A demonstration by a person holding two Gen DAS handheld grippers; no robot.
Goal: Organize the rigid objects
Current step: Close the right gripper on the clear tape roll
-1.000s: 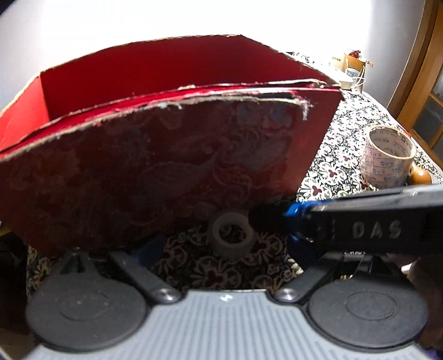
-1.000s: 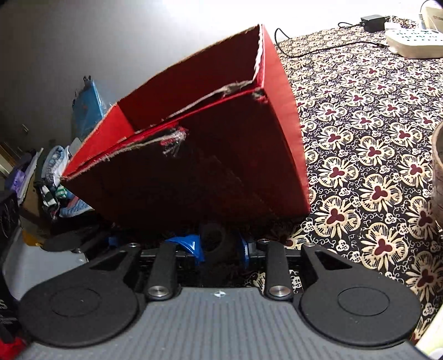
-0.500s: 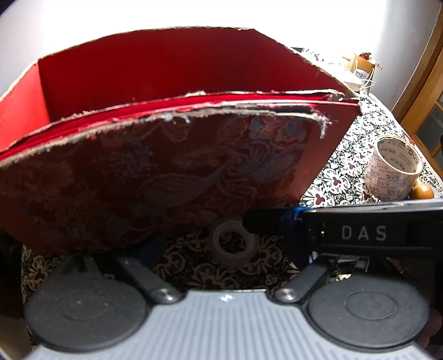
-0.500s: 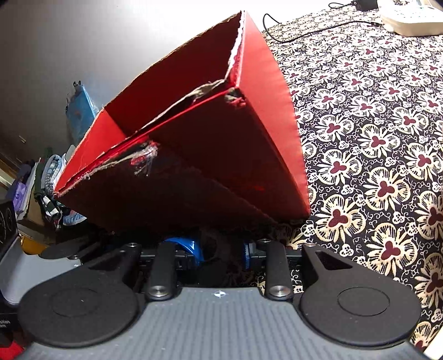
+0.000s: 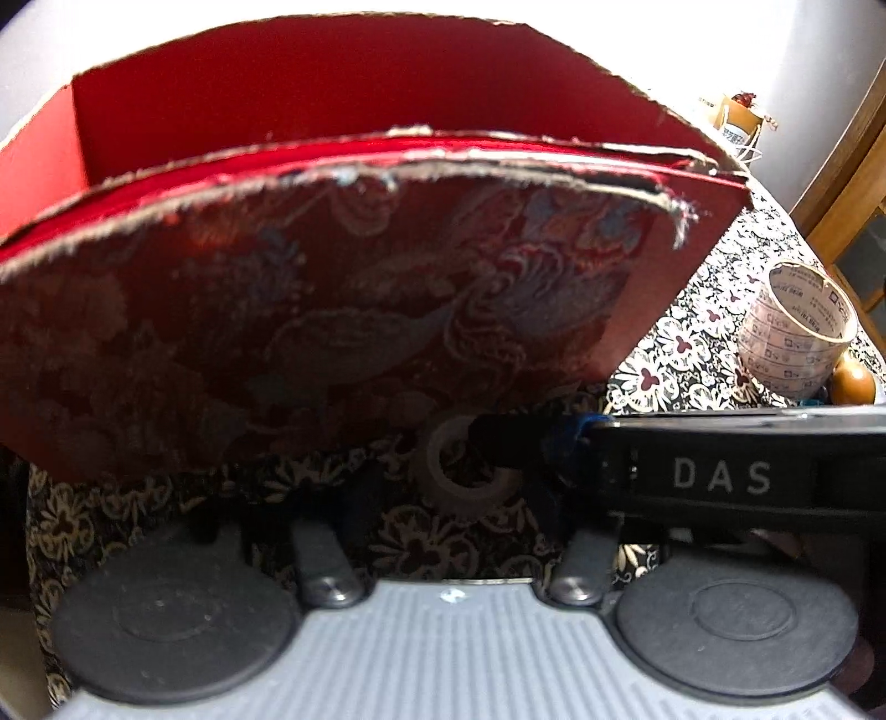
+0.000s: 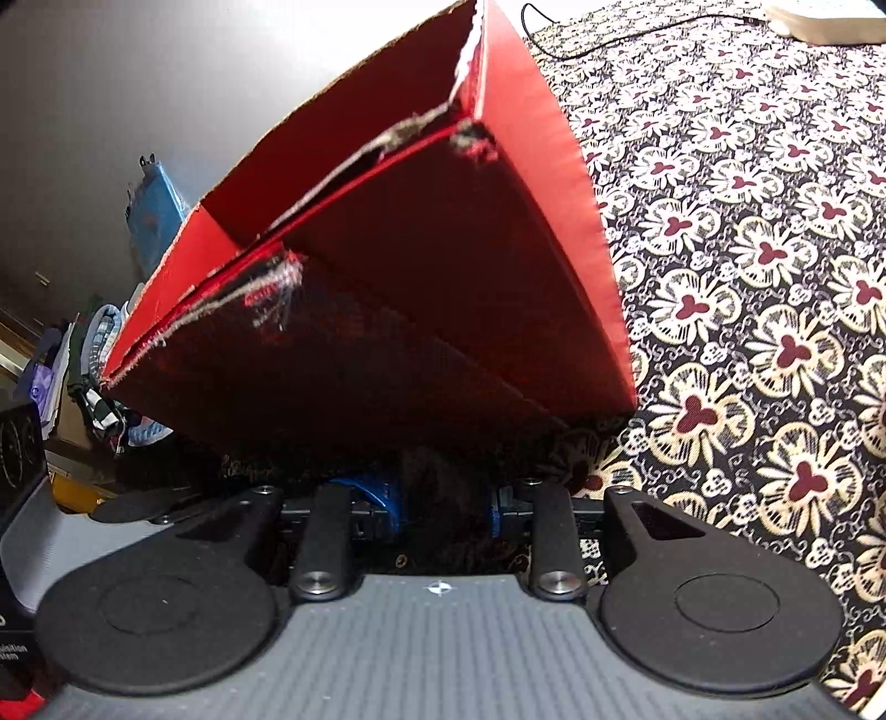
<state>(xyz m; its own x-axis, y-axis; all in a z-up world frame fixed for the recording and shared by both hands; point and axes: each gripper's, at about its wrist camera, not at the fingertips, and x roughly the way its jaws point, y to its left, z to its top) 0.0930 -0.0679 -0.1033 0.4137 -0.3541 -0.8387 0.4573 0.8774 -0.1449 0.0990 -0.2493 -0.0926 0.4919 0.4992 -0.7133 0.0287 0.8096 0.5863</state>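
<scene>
A red cardboard box (image 5: 343,288) with a patterned brocade front and torn rims fills the left wrist view; it also fills the right wrist view (image 6: 421,266). It stands on a floral tablecloth (image 6: 775,277). A small white tape ring (image 5: 462,471) lies on the cloth just below the box front, between my left gripper's fingers (image 5: 443,471), whose tips are lost in shadow. My right gripper (image 6: 443,498) sits low under the box's near corner; its blue fingertips (image 6: 365,493) stand apart with something dark between them. In the left wrist view the right gripper's black body (image 5: 720,471) crosses from the right.
A large printed tape roll (image 5: 792,332) stands on the cloth at the right, with a brown wooden ball (image 5: 853,382) beside it. A white power strip (image 6: 830,16) and black cable (image 6: 609,27) lie at the far edge. Clutter sits off the table's left side.
Both grippers have moved closer to the box, which looms larger and higher in both views. The small tape ring stays between the left fingers.
</scene>
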